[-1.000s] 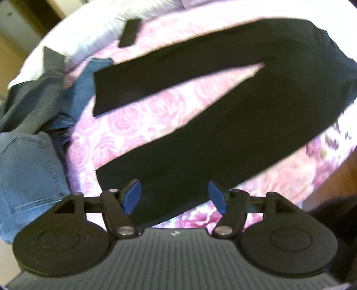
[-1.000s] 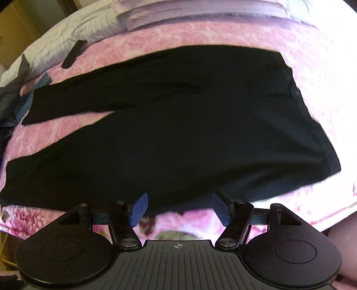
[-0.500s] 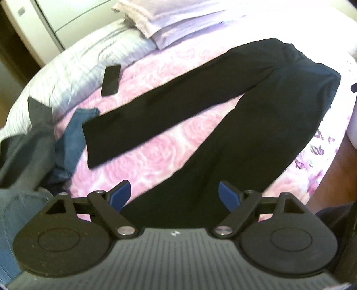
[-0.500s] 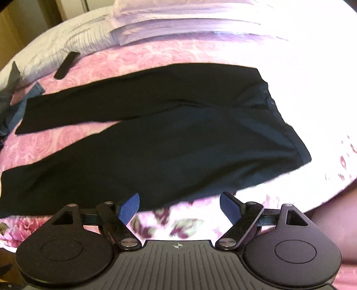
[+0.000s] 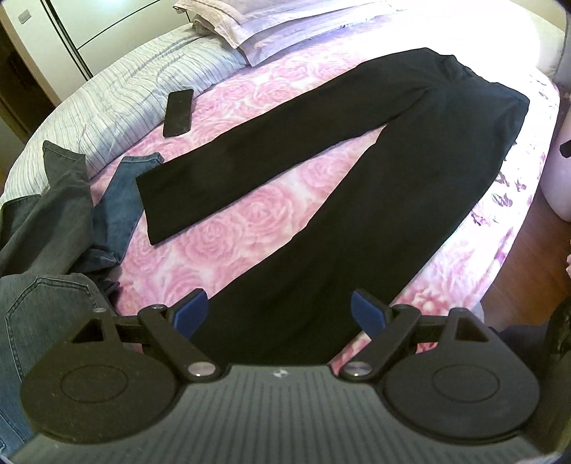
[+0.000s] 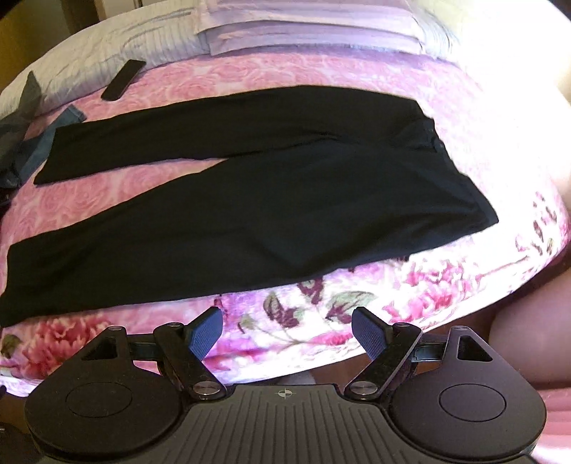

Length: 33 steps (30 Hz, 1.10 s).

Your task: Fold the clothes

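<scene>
A pair of black trousers (image 5: 374,171) is lying flat on the pink rose-patterned bedspread (image 5: 249,214), its two legs spreading apart in a narrow V with a wedge of bedspread showing between them and its waistband lying toward the bed's right edge. The left gripper (image 5: 278,310) is hovering above the hem end of the trousers' nearer leg, its blue pads (image 5: 191,309) standing wide apart and pressing on nothing; its jaws have just been opening, with only the cloth below showing between them. The right gripper (image 6: 287,330) is hanging off the trousers' near edge, over the flowered border of the bedspread (image 6: 321,307), its jaws likewise just opened wide and holding nothing. Beyond the trousers' farther leg a dark phone (image 5: 178,112) is lying where the bedspread meets a striped quilt (image 5: 135,92). Just beside that leg's hem a heap of blue and grey jeans (image 5: 53,221) is sitting, and pale pillows (image 5: 271,25) are resting past the trousers at the head of the bed.
</scene>
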### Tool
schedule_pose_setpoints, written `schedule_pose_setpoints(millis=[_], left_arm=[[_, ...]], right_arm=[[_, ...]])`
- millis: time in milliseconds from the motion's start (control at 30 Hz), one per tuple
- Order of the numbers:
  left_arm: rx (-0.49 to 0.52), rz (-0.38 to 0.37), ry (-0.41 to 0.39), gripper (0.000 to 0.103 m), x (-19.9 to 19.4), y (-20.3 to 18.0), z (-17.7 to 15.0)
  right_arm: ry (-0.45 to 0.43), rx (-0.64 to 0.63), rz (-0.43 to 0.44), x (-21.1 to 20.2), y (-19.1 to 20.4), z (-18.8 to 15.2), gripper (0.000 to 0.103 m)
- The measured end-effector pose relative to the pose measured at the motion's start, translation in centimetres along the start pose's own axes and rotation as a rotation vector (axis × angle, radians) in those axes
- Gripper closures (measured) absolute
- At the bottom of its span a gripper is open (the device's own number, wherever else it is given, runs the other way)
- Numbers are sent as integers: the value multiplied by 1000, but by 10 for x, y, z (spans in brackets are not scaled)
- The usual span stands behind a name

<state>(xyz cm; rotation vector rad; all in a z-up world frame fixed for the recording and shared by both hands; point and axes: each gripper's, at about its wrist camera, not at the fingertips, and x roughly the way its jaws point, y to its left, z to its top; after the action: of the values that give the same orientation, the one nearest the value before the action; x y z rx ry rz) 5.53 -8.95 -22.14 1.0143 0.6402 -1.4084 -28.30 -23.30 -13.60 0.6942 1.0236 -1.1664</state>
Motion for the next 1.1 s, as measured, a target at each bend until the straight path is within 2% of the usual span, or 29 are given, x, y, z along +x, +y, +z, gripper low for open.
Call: schedule_pose_setpoints(millis=[200,367,567,700,767,933,1100], left_arm=[[-12,2,-24,18,-2,0,4],[-25,10,-14,18,-1,-5,6],[28,33,-15,18,5,-24,6],[79,108,16,18,16,-46,1],[85,150,36,18,20,-59,-1],[-10,217,115,18,24,-97,9],[-90,252,145,18,11,-144,35]], right_arm=[[-9,-11,9,2,1,5,21],[-2,-13,11,5,-5,9,21],[-21,-21,-21,1,-21,5,21],[-66,-43,-40,4,-49,2,21],[-64,-102,-51,16,-67,5,21],[-54,-256,-41,54,-119,22,21],[-84,-385,-11,96,-172,42,21]])
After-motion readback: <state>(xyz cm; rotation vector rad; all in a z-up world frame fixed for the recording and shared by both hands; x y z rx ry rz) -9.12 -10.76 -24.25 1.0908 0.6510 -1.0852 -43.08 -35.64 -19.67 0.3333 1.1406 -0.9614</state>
